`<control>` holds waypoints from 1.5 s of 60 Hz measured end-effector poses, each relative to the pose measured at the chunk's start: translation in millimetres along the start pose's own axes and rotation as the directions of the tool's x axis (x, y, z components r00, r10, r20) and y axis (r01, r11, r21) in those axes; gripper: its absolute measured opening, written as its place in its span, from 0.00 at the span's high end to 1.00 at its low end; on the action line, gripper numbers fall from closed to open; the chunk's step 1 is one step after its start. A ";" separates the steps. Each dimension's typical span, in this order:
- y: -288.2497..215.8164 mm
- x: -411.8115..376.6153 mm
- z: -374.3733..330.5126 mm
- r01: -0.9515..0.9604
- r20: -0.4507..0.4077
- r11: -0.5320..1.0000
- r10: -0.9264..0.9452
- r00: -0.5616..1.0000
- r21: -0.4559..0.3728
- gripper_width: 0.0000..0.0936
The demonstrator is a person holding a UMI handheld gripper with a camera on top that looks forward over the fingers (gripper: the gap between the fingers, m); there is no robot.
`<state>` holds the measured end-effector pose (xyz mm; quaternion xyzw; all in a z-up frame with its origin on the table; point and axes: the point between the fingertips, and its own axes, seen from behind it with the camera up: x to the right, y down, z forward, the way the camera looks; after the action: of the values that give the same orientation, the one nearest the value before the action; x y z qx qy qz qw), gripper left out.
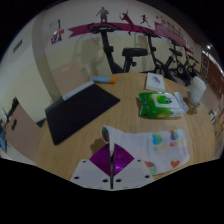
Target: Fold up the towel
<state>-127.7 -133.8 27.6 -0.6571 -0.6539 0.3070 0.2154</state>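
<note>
A white towel [166, 146] with small coloured prints lies on the wooden table [60, 150], just ahead of my fingers and to their right. One corner of it [109, 135] is drawn up and runs into my gripper [110, 152]. The two purple pads [99, 160] are pressed together with the towel's edge pinched between them. The rest of the towel lies partly rumpled on the table.
A black mat [82, 110] lies on the table beyond the fingers to the left. A green packet [160, 103], a white sheet [160, 80] and a white roll [197, 90] sit further right. Exercise bikes [135, 55] stand by the far wall.
</note>
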 end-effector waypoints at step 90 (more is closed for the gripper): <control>30.0 144.1 -320.2 -0.060 -0.187 0.994 0.076 0.979 0.088 0.09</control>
<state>107.2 45.4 219.7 -0.6961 -0.5943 0.2765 0.2928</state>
